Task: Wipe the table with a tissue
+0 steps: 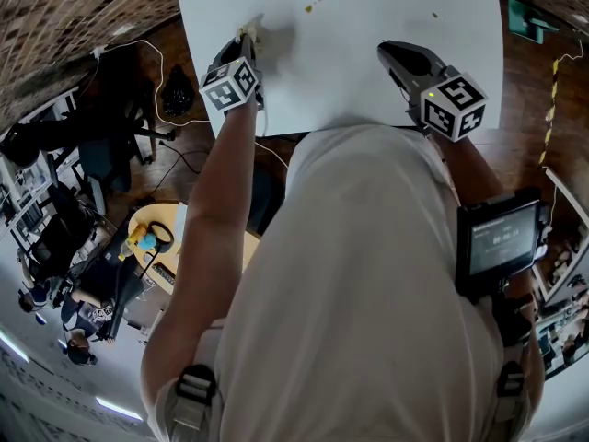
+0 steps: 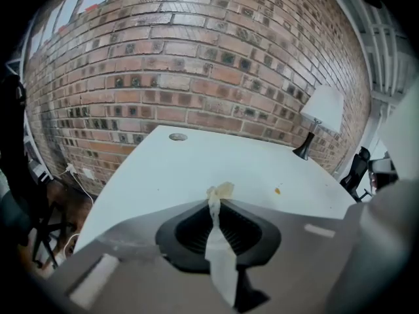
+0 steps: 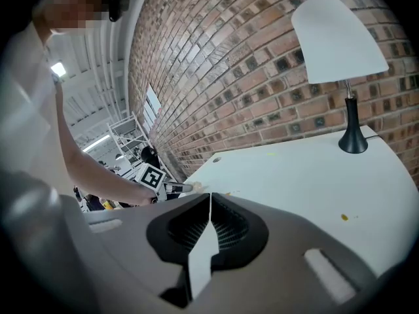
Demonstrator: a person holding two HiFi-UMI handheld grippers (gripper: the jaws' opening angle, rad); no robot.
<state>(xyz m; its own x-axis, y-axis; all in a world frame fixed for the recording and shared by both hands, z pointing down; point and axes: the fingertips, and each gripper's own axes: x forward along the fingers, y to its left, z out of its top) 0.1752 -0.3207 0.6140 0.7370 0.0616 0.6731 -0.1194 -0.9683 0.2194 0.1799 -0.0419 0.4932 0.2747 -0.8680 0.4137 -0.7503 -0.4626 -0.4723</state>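
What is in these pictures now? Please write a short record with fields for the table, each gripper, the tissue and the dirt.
table: white table, a lamp stands on it
left gripper: left gripper shut on the tissue
tissue: tissue, a thin white strip between the left jaws
right gripper: right gripper shut, nothing between its jaws
dirt: small orange spots, apart from the tissue
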